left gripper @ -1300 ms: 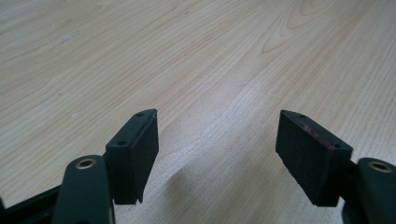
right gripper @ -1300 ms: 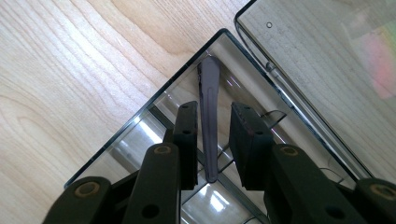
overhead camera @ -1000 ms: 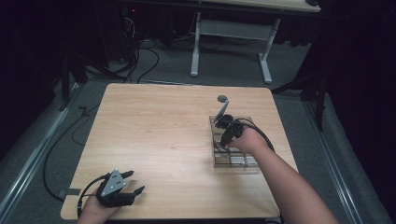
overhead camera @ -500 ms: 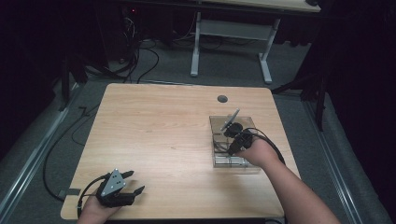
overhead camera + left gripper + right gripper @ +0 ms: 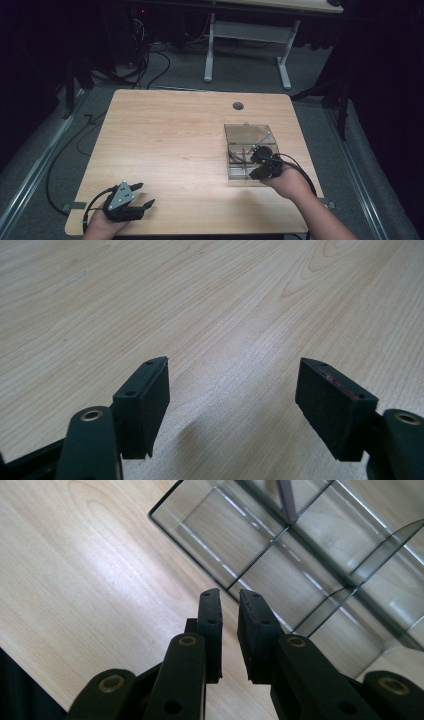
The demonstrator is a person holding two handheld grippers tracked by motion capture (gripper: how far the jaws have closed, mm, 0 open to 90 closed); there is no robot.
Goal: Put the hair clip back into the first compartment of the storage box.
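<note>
- Left gripper (image 5: 134, 197) rests on the bare wooden table (image 5: 165, 135), jaws spread wide.
- Right gripper (image 5: 229, 611), jaws nearly closed on nothing, sits over the clear divided box (image 5: 247, 142).

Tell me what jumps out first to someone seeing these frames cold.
The clear divided organizer box on the right half of the wooden table, with the right gripper at its near edge, jaws nearly closed on nothing. A thin stick-like item leans inside the box. The left gripper rests open at the near left corner.
</note>
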